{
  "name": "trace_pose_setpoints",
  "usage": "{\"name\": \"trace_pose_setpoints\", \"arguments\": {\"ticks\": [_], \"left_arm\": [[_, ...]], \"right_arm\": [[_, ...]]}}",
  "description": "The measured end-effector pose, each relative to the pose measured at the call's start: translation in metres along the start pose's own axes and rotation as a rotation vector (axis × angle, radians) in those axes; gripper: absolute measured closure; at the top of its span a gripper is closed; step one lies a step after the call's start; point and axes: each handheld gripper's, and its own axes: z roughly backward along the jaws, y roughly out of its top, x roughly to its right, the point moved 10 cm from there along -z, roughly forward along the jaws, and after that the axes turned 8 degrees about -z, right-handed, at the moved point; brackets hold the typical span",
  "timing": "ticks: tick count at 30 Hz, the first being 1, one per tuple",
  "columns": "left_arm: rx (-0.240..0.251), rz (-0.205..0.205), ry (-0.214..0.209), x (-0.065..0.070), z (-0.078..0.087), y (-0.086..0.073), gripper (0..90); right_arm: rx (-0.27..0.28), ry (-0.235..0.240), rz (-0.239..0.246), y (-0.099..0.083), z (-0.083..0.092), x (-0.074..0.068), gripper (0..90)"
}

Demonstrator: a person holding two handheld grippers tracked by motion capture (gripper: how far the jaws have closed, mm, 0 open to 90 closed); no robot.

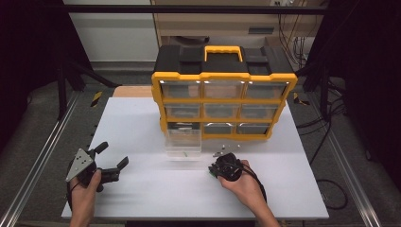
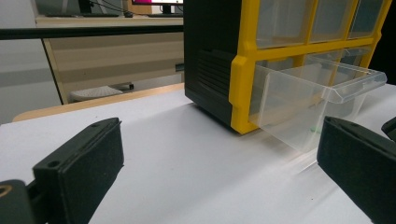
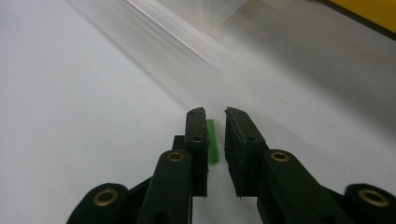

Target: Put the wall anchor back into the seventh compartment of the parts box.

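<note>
From the high view we see a white table carrying a yellow and black drawer cabinet with clear drawers. Its bottom-left drawer is pulled out toward us. The left claw rests near the table's left front edge, jaws spread wide and holding nothing. The right claw lies low on the table just in front of the open drawer, under the person's right hand.

In the left gripper view we look between two widely parted black pads at the cabinet and its pulled-out drawer (a tiny green speck shows inside it).

In the right gripper view the right claw is nearly closed, its jaws a narrow gap apart around a small green piece on the table. The piece lies against the left pad; whether it is gripped we cannot tell.
</note>
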Motion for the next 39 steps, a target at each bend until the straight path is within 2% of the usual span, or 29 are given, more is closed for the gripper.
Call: {"name": "trace_pose_setpoints", "arguments": {"ticks": [26, 34, 39], "left_arm": [[-0.004, -0.003, -0.002, 0.0009, -0.0005, -0.0005, 0.3], [-0.005, -0.003, -0.001, 0.0007, -0.0004, -0.0007, 0.3], [-0.005, -0.003, -0.001, 0.0004, -0.0004, -0.0008, 0.3]], "right_arm": [[-0.004, -0.013, -0.012, -0.0029, -0.0055, 0.0026, 82.8], [0.019, -0.012, -0.002, -0.0016, -0.0049, 0.0044, 84.2], [0.083, 0.015, -0.026, 0.0069, 0.0015, 0.0040, 84.2]]}}
